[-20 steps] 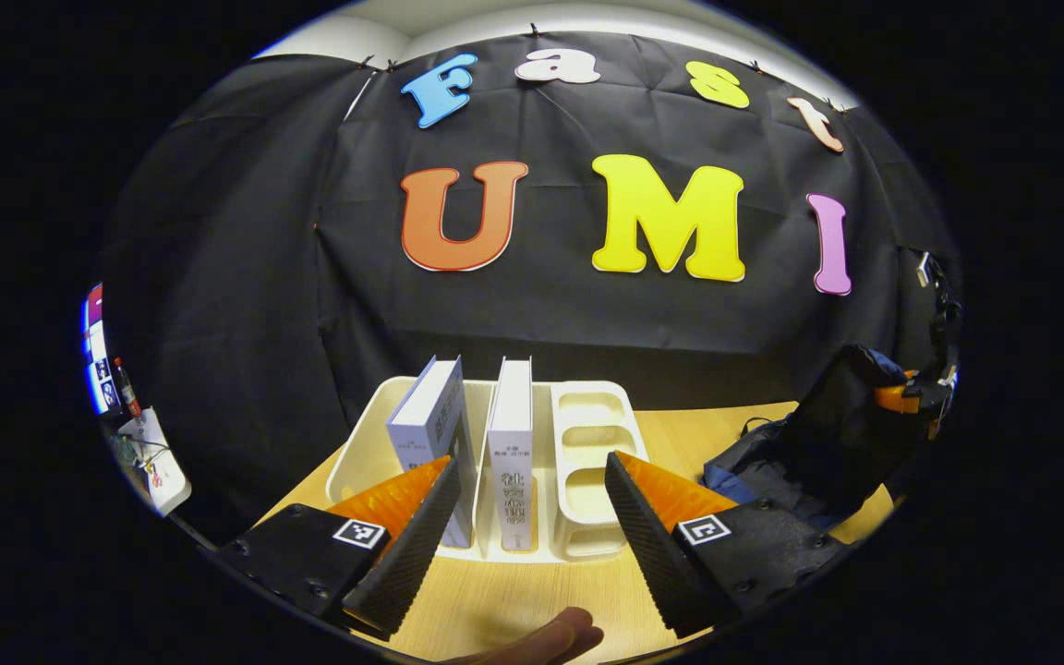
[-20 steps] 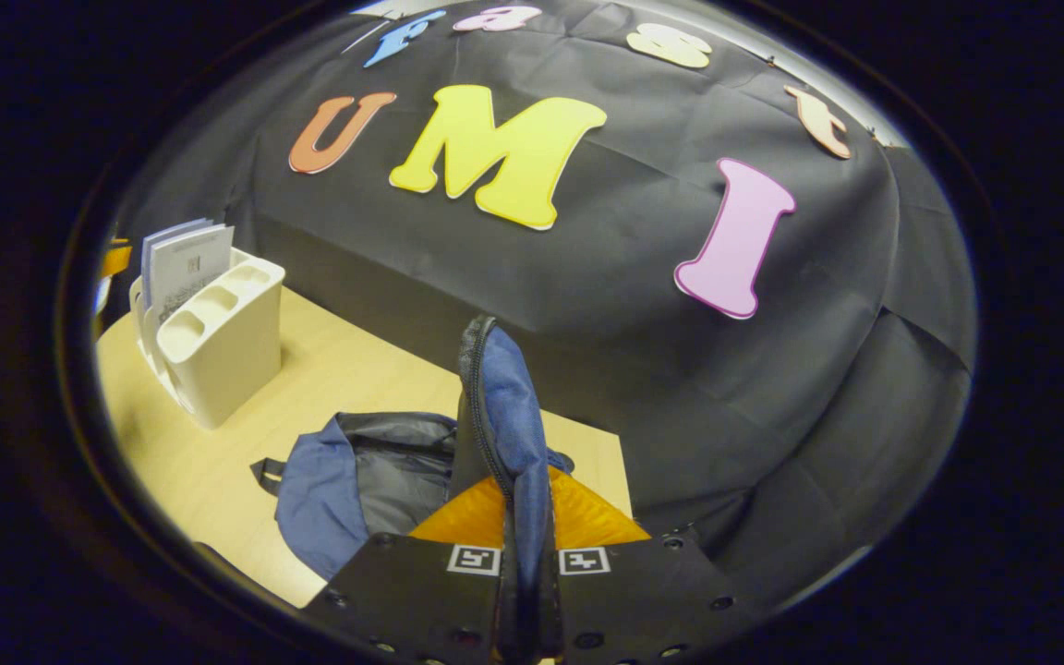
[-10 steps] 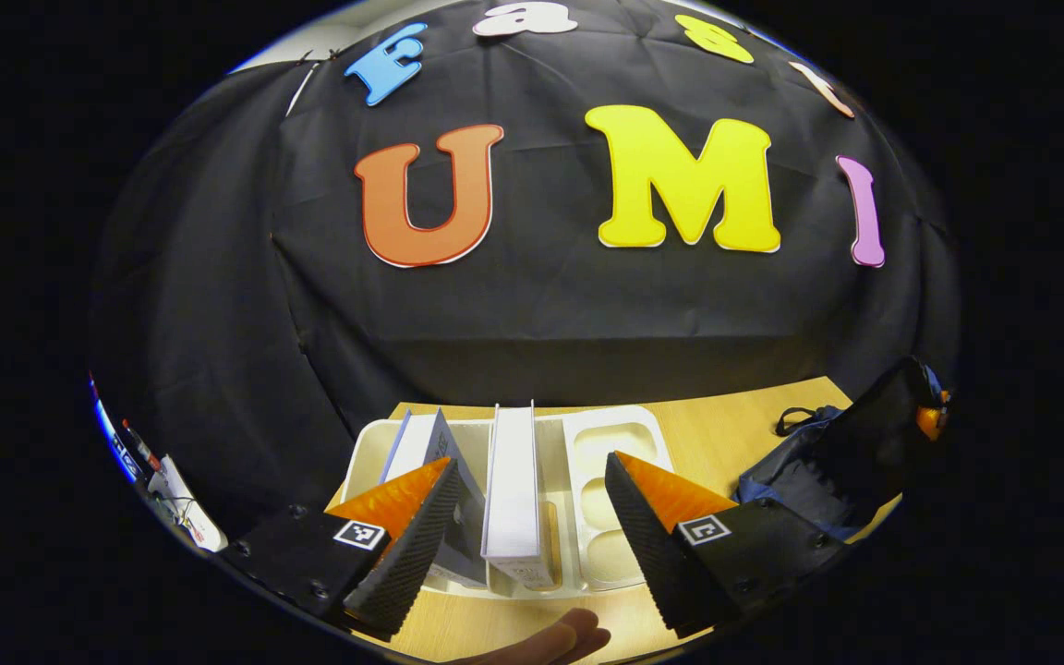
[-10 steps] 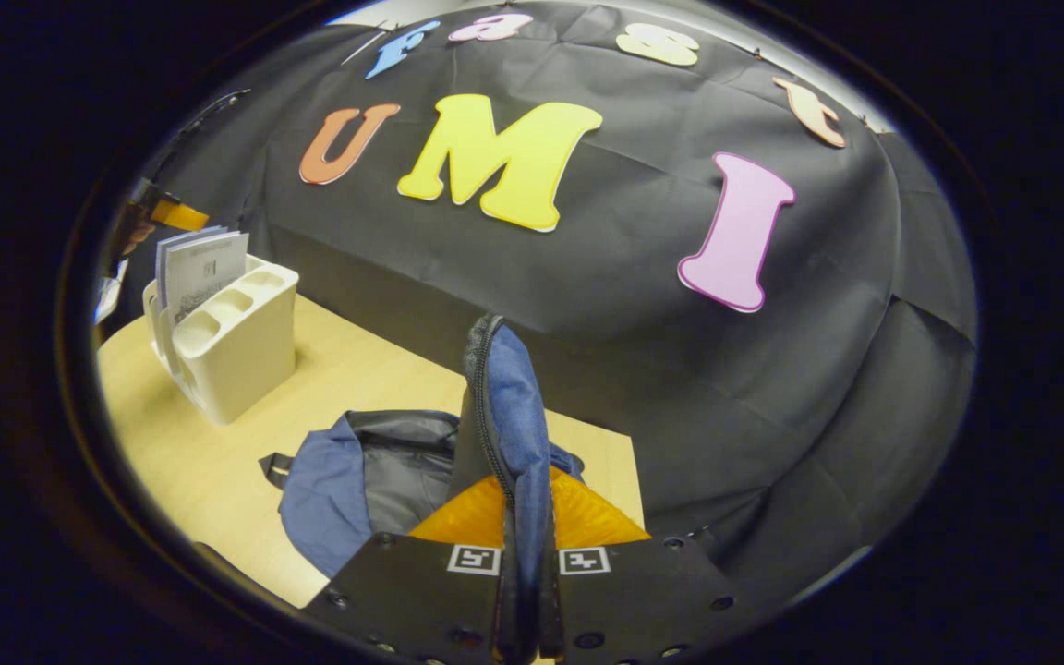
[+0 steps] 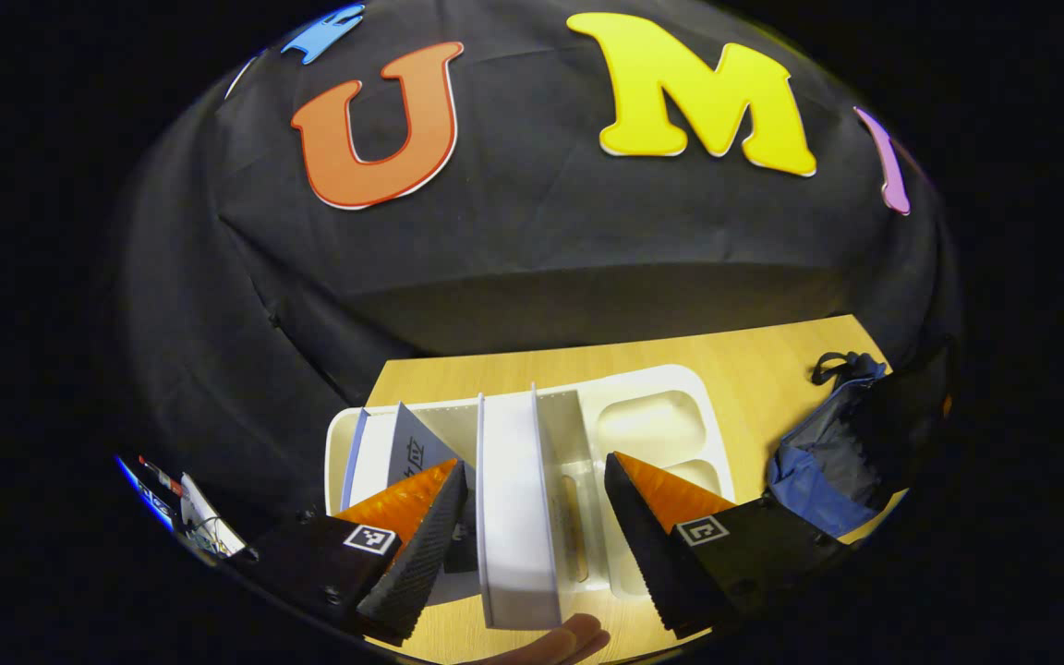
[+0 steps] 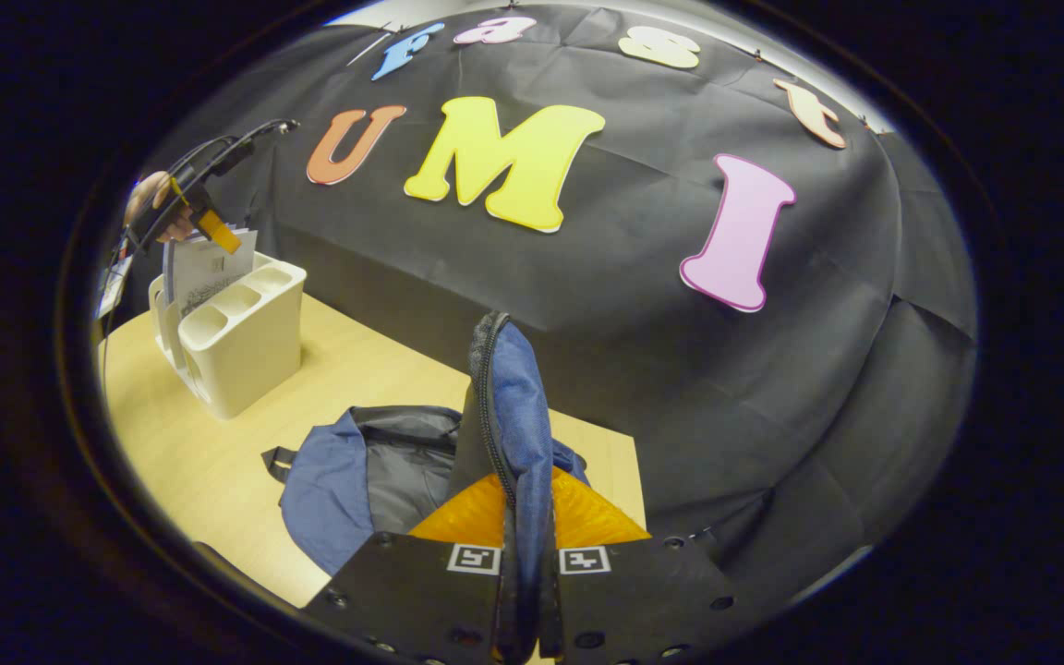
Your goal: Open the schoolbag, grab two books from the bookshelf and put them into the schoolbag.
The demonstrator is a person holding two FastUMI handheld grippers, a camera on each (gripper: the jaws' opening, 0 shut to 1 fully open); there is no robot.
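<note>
Black cloth hangs behind a wooden table [image 6: 218, 462] where a white bookshelf [image 5: 671, 388] stands. Over the bookshelf, the left hand-held gripper [image 5: 532, 545] hangs spread wide, its fingers either side of an upright white book [image 5: 515, 517], not touching it; a second book [image 5: 407, 448] leans beside. Right of the bookshelf lies the blue schoolbag [image 6: 329, 480]; the right hand-held gripper [image 6: 525, 591] is clenched on its raised flap [image 6: 513, 406].

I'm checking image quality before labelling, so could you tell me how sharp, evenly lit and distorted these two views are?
Left gripper view: sharp on the white book and rack, the table's far edge bowed by the fisheye, dim toward the schoolbag. Right gripper view: sharp on the schoolbag flap; the left gripper is small and dim; no strong glare in either.
</note>
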